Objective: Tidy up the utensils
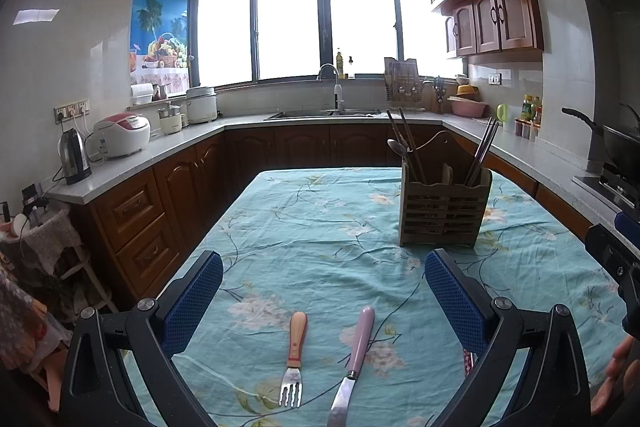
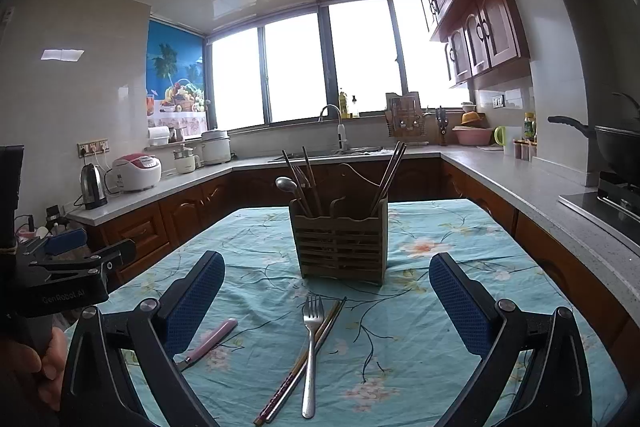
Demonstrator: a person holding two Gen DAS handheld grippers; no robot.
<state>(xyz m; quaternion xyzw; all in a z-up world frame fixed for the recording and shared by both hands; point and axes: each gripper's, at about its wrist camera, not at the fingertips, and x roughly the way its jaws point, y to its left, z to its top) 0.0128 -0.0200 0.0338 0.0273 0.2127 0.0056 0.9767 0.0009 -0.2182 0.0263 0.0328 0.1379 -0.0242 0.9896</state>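
Tablecloth (image 2: 460, 227) lies bare right of centre frame and along the left edge. Utensil holder (image 2: 340, 239) stands upright mid-frame, blocking the centre line. Steel fork (image 2: 310, 347) and chopsticks (image 2: 304, 359) cross the lower-centre lane; pink-handled knife (image 2: 212, 339) lies lower left.

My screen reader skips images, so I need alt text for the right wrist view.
An open right gripper hovers over a floral teal tablecloth, where a steel fork lies across a pair of chopsticks. Behind them stands a slatted utensil holder with a spoon and chopsticks; a pink-handled knife lies left.
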